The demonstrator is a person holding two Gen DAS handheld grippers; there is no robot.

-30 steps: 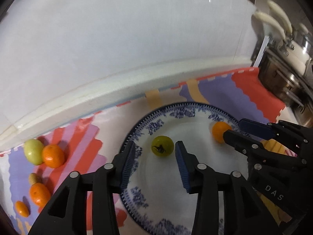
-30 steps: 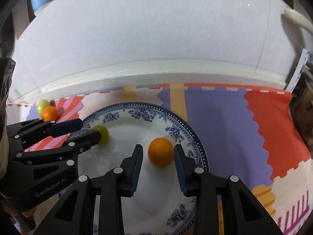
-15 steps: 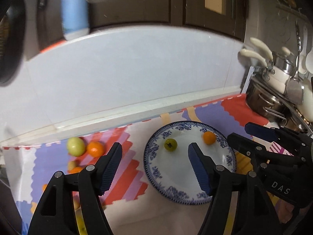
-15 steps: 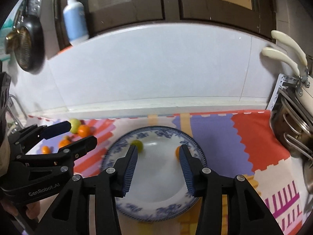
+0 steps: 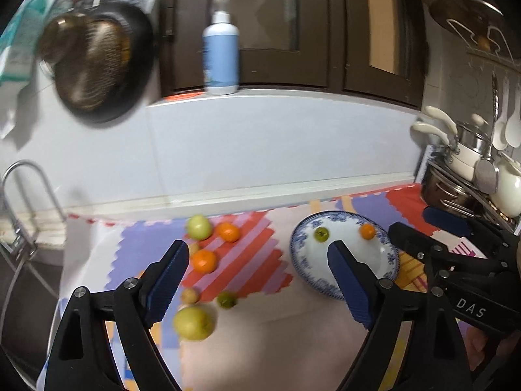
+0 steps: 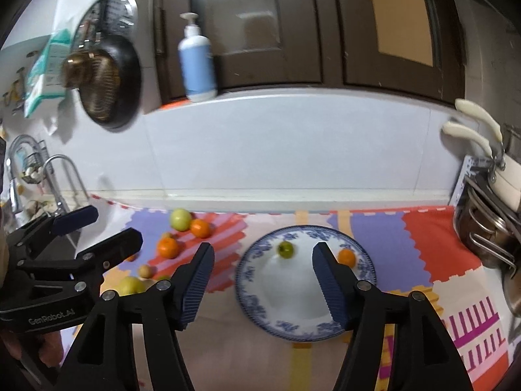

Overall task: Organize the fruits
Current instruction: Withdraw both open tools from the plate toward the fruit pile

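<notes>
A blue-patterned white plate (image 5: 387, 260) (image 6: 260, 303) lies on the colourful mat and holds a small green fruit (image 5: 321, 234) (image 6: 285, 249) and a small orange (image 5: 368, 231) (image 6: 346, 256). Several loose fruits lie left of it: a green apple (image 5: 199, 226) (image 6: 181, 219), two oranges (image 5: 229, 231) (image 5: 204, 260), a large yellow-green apple (image 5: 193, 322) (image 6: 130, 286) and a small green fruit (image 5: 227, 299). My left gripper (image 5: 259, 282) is open and empty, high above the mat. My right gripper (image 6: 263, 280) is open and empty, raised above the plate.
Pots and pans (image 5: 469, 163) (image 6: 488, 228) stand at the right edge. A tap (image 5: 29, 176) and sink are at the left. A blue pump bottle (image 5: 221, 55) stands on the ledge and a dark pan (image 5: 97, 65) hangs on the wall.
Both grippers have pulled up and back from the plate and opened wider. The green fruit and the orange stay on the plate; the loose fruits on the left have come into view.
</notes>
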